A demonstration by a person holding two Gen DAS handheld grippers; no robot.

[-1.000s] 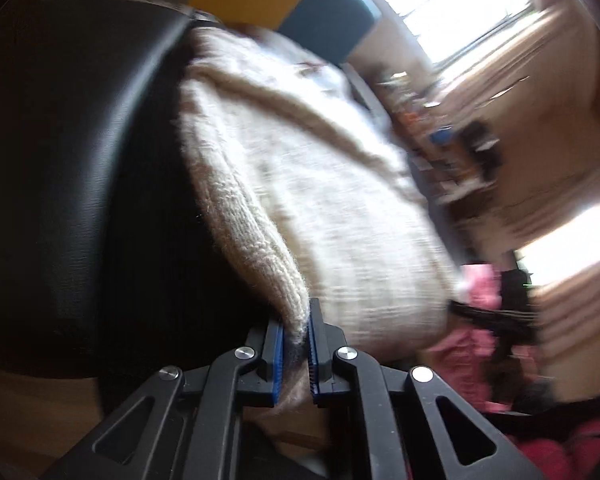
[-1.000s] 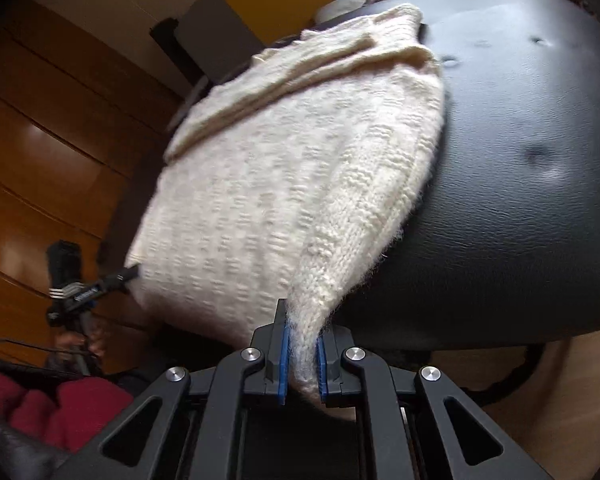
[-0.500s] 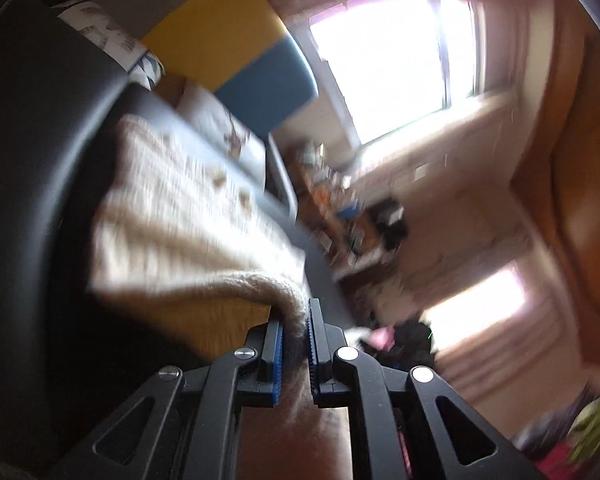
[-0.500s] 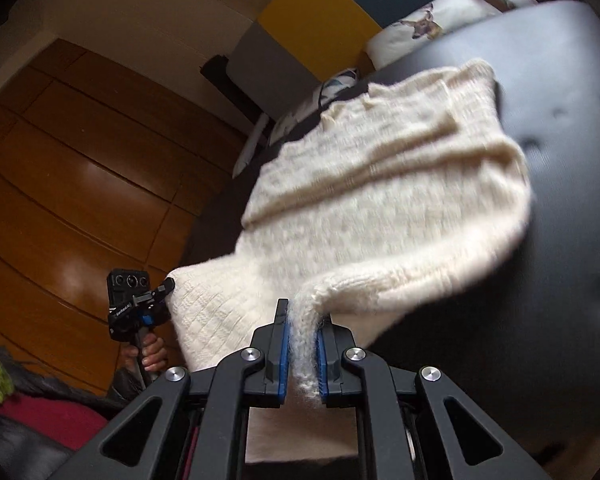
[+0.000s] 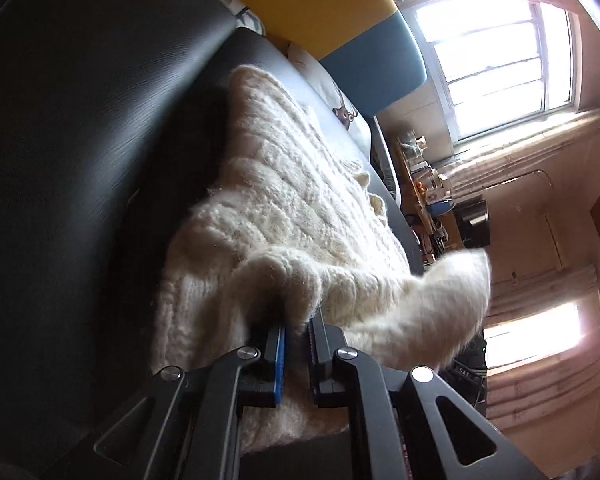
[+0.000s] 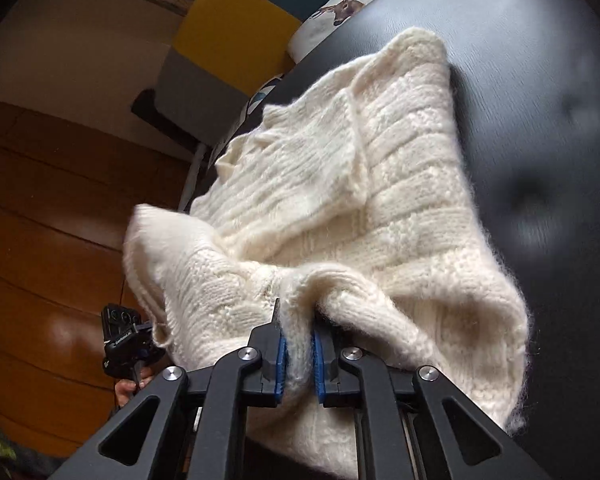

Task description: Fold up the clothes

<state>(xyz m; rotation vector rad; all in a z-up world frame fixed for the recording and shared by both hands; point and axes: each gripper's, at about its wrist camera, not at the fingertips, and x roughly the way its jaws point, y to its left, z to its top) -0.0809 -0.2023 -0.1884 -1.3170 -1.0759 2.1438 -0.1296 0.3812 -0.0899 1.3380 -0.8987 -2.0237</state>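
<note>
Lying across the black padded seat (image 6: 540,128) is a cream chunky-knit sweater (image 6: 400,184), its far part spread flat and its near edge lifted and doubled toward that flat part. The left tongs (image 5: 296,336) are clamped on a bunched ridge of the near hem, and the right tongs (image 6: 298,344) are clamped on another stretch of that same hem, wool filling the gap between the blue pads in both views. The knit looks thick, soft and limp: it sags between the two holds and puckers at each one, so it will likely drape rather than keep a crease, and the fuzzy yarn should grip the pads well rather than slip. It seems fairly heavy for cloth, and a loose weave may stretch if pulled hard. Holds near the hem corners, kept level, should carry the fold most evenly; a grip mid-edge would let the corners droop.
</note>
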